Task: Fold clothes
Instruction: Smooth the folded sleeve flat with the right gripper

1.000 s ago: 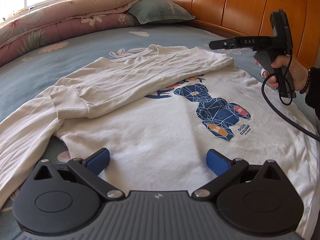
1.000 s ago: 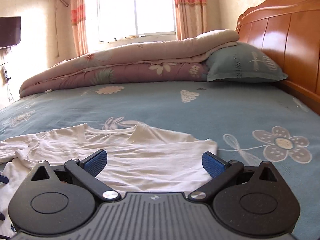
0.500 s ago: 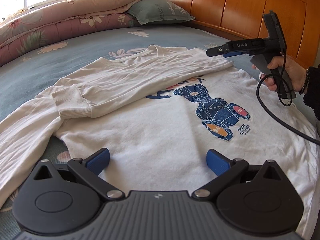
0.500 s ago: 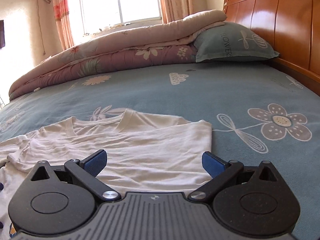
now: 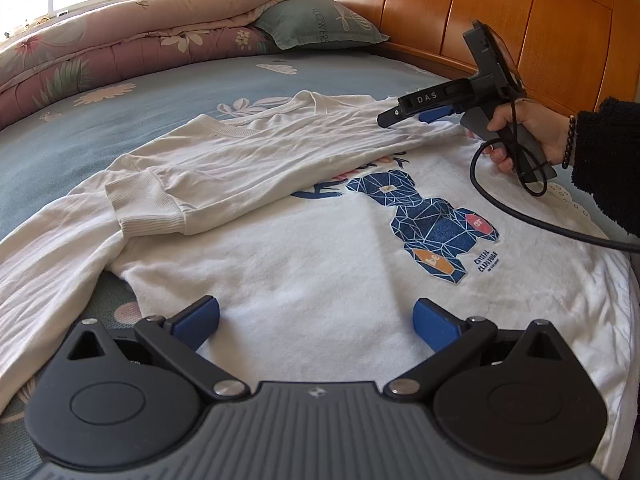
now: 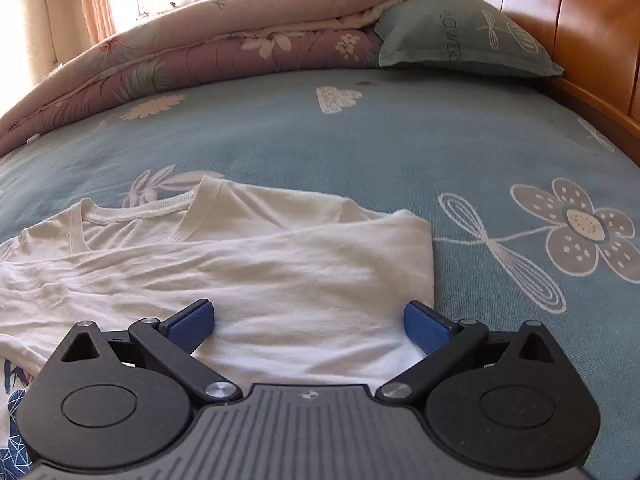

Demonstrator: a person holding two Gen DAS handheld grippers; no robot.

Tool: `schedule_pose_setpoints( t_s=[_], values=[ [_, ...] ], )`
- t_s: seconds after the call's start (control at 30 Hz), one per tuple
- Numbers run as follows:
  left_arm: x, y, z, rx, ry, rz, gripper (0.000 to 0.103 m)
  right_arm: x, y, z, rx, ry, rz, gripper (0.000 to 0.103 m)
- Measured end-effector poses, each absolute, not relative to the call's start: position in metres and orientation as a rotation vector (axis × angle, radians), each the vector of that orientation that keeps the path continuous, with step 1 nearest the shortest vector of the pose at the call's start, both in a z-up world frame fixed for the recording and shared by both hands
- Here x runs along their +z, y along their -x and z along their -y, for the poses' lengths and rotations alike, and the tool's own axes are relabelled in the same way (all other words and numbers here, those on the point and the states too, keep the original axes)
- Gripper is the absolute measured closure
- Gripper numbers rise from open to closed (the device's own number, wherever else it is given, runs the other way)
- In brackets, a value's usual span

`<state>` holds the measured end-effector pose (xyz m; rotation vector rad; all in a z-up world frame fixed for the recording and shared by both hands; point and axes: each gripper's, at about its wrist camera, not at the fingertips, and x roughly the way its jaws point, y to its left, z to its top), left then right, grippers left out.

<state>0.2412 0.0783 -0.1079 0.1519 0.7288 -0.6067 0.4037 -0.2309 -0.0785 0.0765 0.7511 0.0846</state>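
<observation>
While the left gripper hovers agape at six o'clock over the sweatshirt, one sleeve lies folded across its chest; toward two o'clock the right gripper, likewise spread, should pinch the shoulder edge squarely.

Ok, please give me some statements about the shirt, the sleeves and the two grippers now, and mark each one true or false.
1. One sleeve is folded across the chest of the white shirt. True.
2. The left gripper is shut on the hem. False: its jaws stand open above the shirt, holding nothing.
3. The right gripper is open near the folded shoulder. True.
4. The printed bear is fully covered by the sleeve. False: it shows plainly below the sleeve.
5. The shirt lies on a wooden table. False: it lies on a blue flowered bedsheet.
</observation>
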Motion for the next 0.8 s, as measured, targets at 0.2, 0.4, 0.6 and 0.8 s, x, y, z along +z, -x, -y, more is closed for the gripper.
schedule_pose_setpoints(
  t_s=[0.2, 0.4, 0.6, 0.8],
  values=[
    [-0.109, -0.241, -0.079, -0.609, -0.150, -0.727, 0.001, -0.067, -0.421, 0.230, 0.100, -0.083, -0.697, 0.000],
    [-0.109, -0.241, -0.079, -0.612, -0.150, -0.725, 0.001, -0.086, -0.461, 0.243, 0.068, -0.063, -0.753, 0.000],
    [-0.108, -0.241, -0.080, -0.614, -0.144, -0.726, 0.001, -0.055, -0.454, 0.260, 0.102, -0.247, -0.757, 0.000],
    [-0.108, -0.242, -0.079, -0.614, -0.144, -0.726, 0.001, -0.068, -0.431, 0.267, 0.104, -0.344, -0.864, 0.000]
  ],
)
